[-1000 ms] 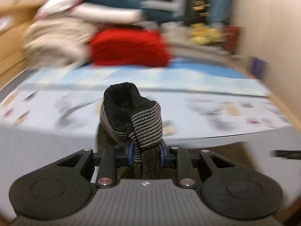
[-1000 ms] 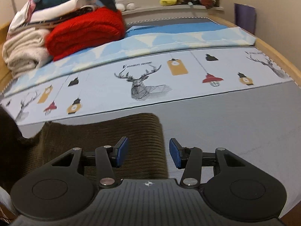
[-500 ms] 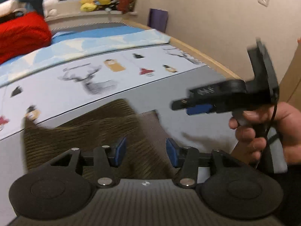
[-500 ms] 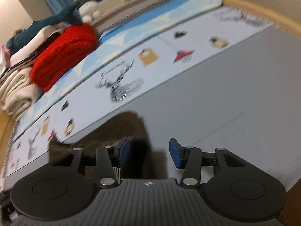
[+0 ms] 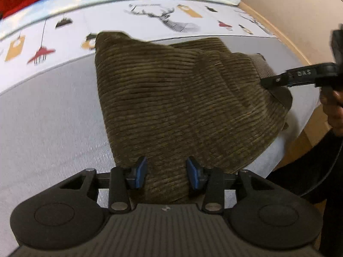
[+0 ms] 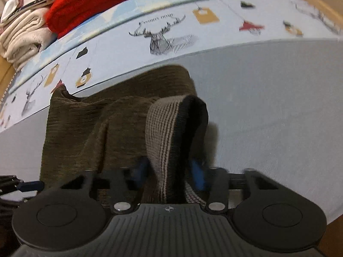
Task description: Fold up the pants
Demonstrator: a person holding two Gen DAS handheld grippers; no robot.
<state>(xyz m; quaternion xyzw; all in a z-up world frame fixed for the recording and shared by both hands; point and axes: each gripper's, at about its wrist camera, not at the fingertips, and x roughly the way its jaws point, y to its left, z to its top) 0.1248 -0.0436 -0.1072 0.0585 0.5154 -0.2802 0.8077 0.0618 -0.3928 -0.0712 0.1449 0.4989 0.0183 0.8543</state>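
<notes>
Between the left claw [image 5: 166, 172] pads sits the near edge of the brown corduroy pants [image 5: 182, 98], which lie in a loose heap on the bed [image 5: 47, 115], stretching ahead of the claw and off to its right. Jaws are closing, but there's a gap each side of the cloth, so not gripping yet.

Right claw [image 6: 170, 172] is also closing, with the striped elastic waistband [image 6: 165, 128] standing up between its pads. That view is motion-blurred; looks like the pads are just meeting the band, though I can't confirm firm contact. In the left view the right claw [image 5: 270, 81] reaches in from the far right onto that waistband corner.

Why this layout: each claw takes one end of the same near edge, probably so the edge can be lifted evenly and laid over the far half. Heap is rumpled, so the fold isn't finished.

Beyond both claws: deer-print sheet [image 6: 163, 36], red knit [image 6: 90, 2] and cream folded laundry [image 6: 21, 36], well apart from the pants.
</notes>
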